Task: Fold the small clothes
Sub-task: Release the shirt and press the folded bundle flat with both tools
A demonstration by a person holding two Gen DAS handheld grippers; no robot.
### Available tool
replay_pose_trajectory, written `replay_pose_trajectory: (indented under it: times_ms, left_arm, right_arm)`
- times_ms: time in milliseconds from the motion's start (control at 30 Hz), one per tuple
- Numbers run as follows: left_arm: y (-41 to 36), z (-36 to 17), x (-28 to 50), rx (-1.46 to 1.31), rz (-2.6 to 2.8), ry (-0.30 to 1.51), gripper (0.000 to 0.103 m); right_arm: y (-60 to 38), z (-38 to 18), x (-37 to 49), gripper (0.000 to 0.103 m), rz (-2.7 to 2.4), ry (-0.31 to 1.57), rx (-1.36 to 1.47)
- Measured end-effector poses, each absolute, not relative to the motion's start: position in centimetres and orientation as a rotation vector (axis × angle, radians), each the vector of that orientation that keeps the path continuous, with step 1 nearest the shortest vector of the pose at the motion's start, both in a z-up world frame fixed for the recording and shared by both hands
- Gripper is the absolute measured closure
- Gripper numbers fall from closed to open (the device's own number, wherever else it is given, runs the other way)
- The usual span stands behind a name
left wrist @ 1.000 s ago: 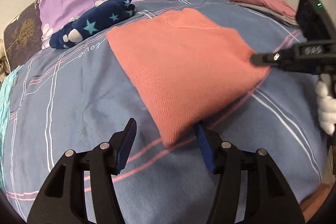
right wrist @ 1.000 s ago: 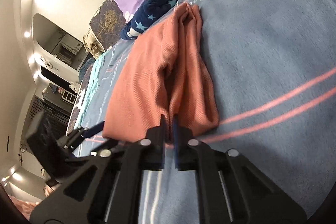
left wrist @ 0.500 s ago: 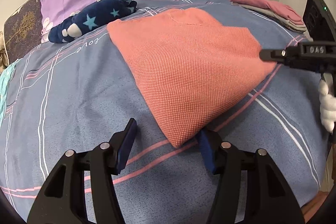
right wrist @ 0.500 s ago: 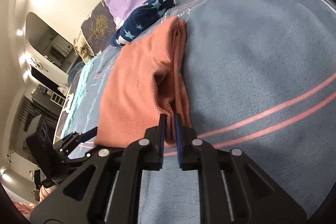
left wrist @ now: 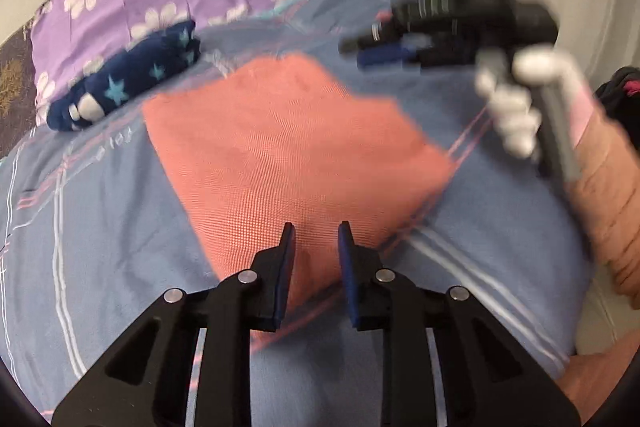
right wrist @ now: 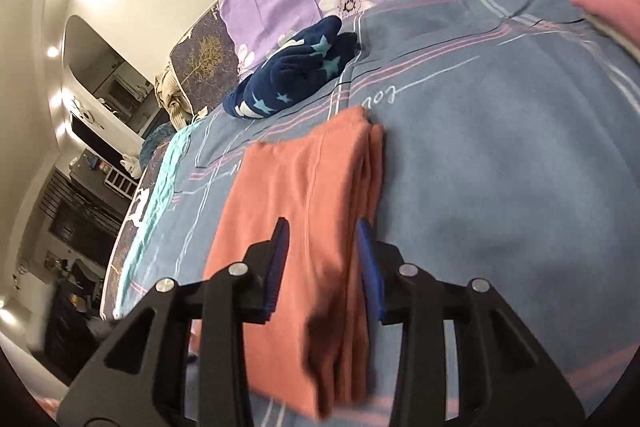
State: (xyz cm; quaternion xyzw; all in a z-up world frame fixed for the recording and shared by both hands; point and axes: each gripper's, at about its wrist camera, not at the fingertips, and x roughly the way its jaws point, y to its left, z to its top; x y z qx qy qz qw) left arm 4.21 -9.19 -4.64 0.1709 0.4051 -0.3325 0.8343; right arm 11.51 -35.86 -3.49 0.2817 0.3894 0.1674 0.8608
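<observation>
Motion blur over left wrist view, folded coral garment (left wrist: 288, 155) flat on blue bedspread (left wrist: 100, 227), near corner hidden behind left gripper (left wrist: 316, 243), long axis toward pillows, jaws just closing, grip unclear, right gripper (right wrist: 322, 247) just opening, parted above cloth.

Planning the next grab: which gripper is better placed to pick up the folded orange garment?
Left, probably. The left gripper sits low at the orange garment's near corner, jaws just narrowing around it; the right gripper has just let go.
</observation>
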Motion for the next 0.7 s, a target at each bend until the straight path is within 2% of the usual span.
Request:
replay_pose_trajectory:
  times_ms: [100, 433, 467, 500, 533, 700]
  left_arm:
    - [-9.5, -7.1, 5.2, 0.334, -0.69, 0.919, 0.078]
    - [-9.3, -7.3, 5.1, 0.296, -0.706, 0.911, 0.075]
    - [-9.3, -7.4, 4.9, 0.302, -0.702, 0.906, 0.075]
    - [-9.4, -7.4, 4.8, 0.307, -0.699, 0.9, 0.075]
    - [-9.3, -7.4, 4.7, 0.309, -0.698, 0.897, 0.075]
    - [-9.0, -7.5, 5.0, 0.289, -0.707, 0.902, 0.075]
  right_arm:
    - [-36.0, -4.2, 14.3, 0.062, 0.322, 0.856, 0.584]
    - [-35.8, -5.4, 20.0, 0.062, 0.332, 0.877, 0.56]
    - [-35.6, -5.6, 20.6, 0.065, 0.33, 0.885, 0.558]
    - [-35.4, -5.7, 21.1, 0.086, 0.332, 0.89, 0.558]
    - [-35.0, -5.7, 21.5, 0.097, 0.365, 0.886, 0.56]
    - [-32.9, -3.0, 20.0, 0.095, 0.664, 0.72, 0.55]
